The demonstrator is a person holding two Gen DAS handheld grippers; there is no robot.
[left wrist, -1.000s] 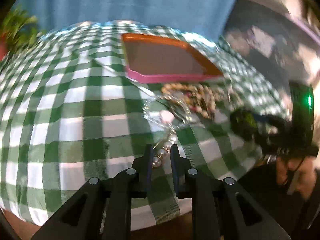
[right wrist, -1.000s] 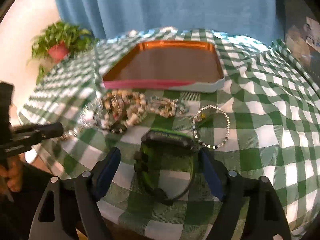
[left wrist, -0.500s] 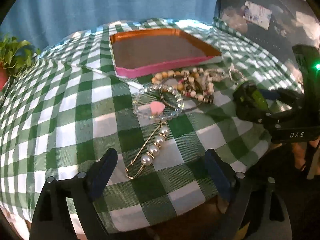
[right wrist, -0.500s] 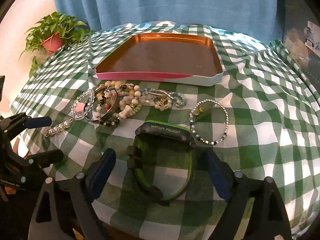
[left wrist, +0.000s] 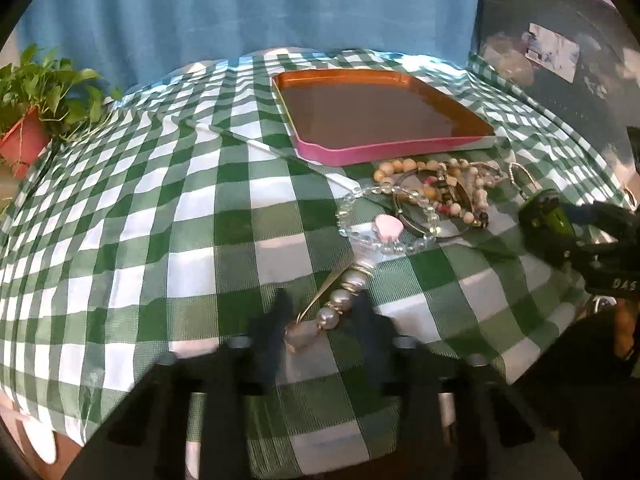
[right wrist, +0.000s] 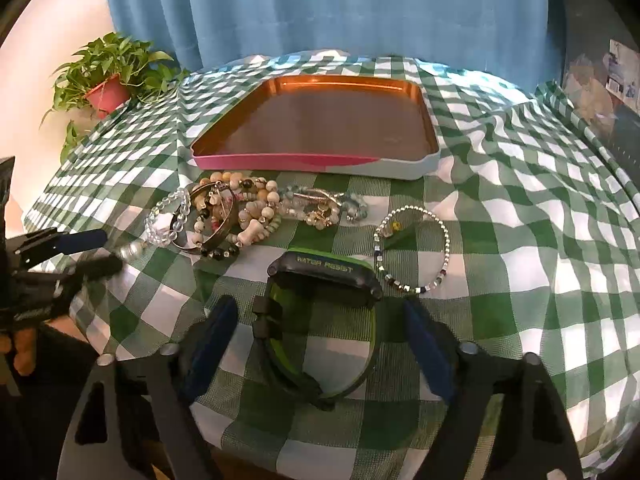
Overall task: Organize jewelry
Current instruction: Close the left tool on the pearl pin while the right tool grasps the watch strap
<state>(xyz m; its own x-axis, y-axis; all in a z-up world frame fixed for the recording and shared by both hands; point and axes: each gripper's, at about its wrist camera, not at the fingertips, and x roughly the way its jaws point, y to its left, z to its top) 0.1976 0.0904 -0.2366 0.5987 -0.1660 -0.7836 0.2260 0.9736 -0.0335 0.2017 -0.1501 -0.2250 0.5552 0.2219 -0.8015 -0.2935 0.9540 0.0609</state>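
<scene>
Pearls of a gold brooch pin lay between the blurred, parted fingers of the left gripper on checked cloth. Farther right, the right gripper stood wide open around a glossy green-and-black watch, before the copper-toned tray.

Potted plant beside blue curtain, checked tablecloth.

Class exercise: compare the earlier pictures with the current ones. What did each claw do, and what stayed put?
The left claw, shut on the pearl pin a second ago, then wide open, is closing around it again; its blurred fingers are not yet shut. The right claw stays open around the green watch. The tray and bead bracelet have not moved.
</scene>
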